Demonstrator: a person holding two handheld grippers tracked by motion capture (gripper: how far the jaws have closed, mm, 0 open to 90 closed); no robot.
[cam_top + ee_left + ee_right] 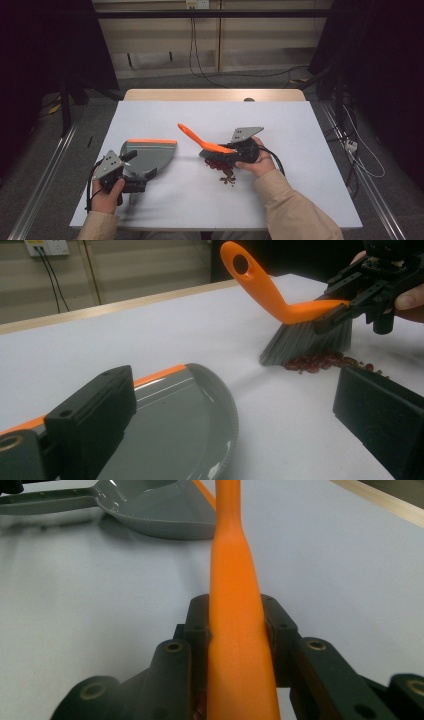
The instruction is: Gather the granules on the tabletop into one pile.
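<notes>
While a person's right gripper clamps the orange handle of a small brush, its grey bristles rest on the white table at the edge of a little heap of red beans. Well to the left, the grey dustpan lies flat on the table, its orange-edged lip on the far side, with the left gripper at its handle end; whether those jaws grip the handle or merely flank it cannot be told, though the left gripper view shows them set wide apart over the pan. Between heap and pan lies open table. A brisk stroke could scatter the beans, which probably roll easily, and some might pass the pan's mouth, angled away, or reach the table's near edge.
</notes>
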